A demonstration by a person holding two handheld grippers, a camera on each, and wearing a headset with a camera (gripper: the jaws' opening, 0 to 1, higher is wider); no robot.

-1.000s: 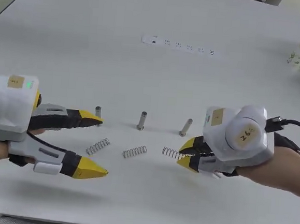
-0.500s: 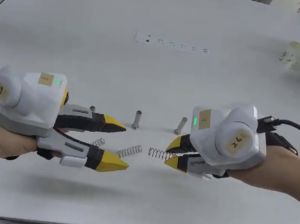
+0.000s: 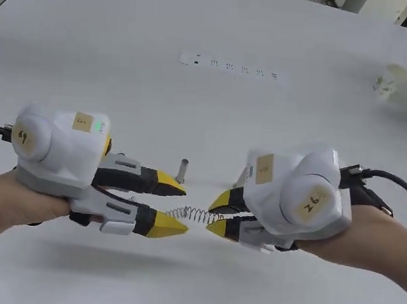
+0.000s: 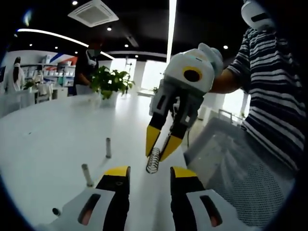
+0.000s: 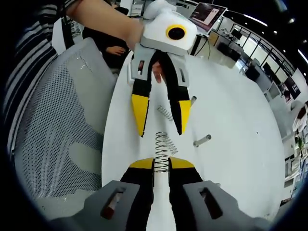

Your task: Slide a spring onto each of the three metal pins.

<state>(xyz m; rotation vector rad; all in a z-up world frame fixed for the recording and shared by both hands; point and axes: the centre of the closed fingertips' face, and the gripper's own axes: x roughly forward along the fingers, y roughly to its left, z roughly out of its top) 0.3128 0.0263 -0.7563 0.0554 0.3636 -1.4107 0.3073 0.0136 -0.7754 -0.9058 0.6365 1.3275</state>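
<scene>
The spring [image 3: 193, 214] stretches level between the tools, one end pinched in the closed right tool [image 3: 216, 216], its free end at the left tool [image 3: 185, 209], whose jaws stand apart. A pin [image 3: 182, 170] stands upright on the bench [image 3: 193, 102] just behind.

Counts: 3 metal pins [image 4: 108, 147] upright on 1 counter [image 3: 91, 59]; 3 springs [image 5: 162, 151], 1 held, 2 lying loose; 2 grippers, left gripper [image 3: 185, 208] and right gripper [image 3: 210, 219], 2 fingers each; 1 power strip [image 3: 228, 66].
</scene>
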